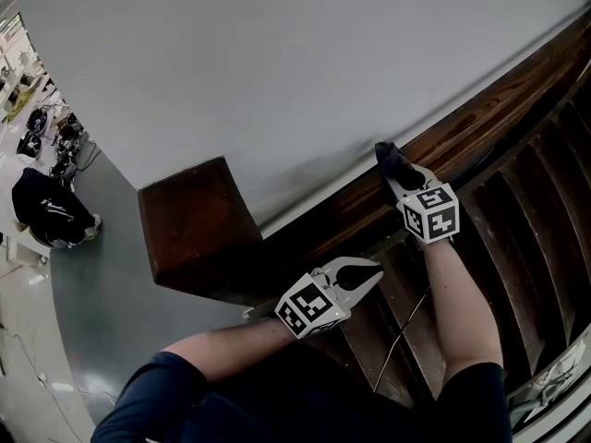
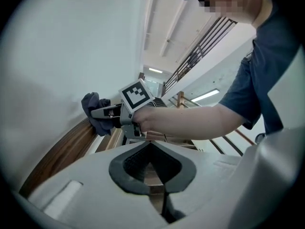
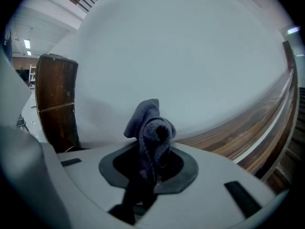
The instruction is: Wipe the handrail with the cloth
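Note:
The dark wooden handrail (image 1: 480,118) runs diagonally from the square post up to the right, along a white wall. My right gripper (image 1: 399,175) is shut on a dark grey cloth (image 1: 392,160), which sits on the rail's top edge beside the wall. In the right gripper view the bunched cloth (image 3: 152,128) sticks up between the jaws, with the handrail (image 3: 248,128) curving off to the right. The left gripper (image 1: 374,270) hovers lower, over the rail's inner side, shut and holding nothing. From the left gripper view (image 2: 151,147) I see the cloth (image 2: 93,109) against the handrail (image 2: 62,151).
A blocky wooden newel post (image 1: 199,224) ends the rail at the lower left. Dark balusters (image 1: 536,229) slant down on the right. A thin cable (image 1: 402,335) hangs by my right forearm. Far below on the left, a person (image 1: 46,210) crouches on a grey floor.

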Demonstrator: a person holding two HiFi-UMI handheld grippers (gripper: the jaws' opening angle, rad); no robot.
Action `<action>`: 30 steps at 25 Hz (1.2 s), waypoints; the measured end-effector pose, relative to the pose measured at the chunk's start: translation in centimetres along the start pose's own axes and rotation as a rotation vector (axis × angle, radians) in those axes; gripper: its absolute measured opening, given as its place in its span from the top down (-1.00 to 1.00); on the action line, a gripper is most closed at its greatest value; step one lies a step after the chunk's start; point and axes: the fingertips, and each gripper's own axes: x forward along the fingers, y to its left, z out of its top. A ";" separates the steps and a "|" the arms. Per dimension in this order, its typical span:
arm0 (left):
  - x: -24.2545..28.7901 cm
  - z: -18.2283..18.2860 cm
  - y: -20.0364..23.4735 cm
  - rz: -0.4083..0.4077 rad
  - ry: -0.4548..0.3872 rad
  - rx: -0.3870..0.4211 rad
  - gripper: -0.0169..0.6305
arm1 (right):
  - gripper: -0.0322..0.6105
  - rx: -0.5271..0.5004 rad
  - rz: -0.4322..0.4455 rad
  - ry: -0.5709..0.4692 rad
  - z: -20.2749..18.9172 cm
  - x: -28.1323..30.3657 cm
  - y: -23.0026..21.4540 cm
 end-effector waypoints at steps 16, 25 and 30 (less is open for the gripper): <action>4.3 4.8 1.2 -0.023 -0.010 0.084 0.93 | 0.62 0.022 -0.073 -0.040 3.3 -1.5 -8.8; 0.1 4.8 -1.3 -0.043 -0.016 0.110 0.93 | 0.62 0.055 -0.041 -0.118 3.4 -3.8 -4.0; -5.1 4.7 -2.8 -0.032 -0.022 0.104 0.93 | 0.62 0.118 0.027 -0.159 2.4 -5.9 4.4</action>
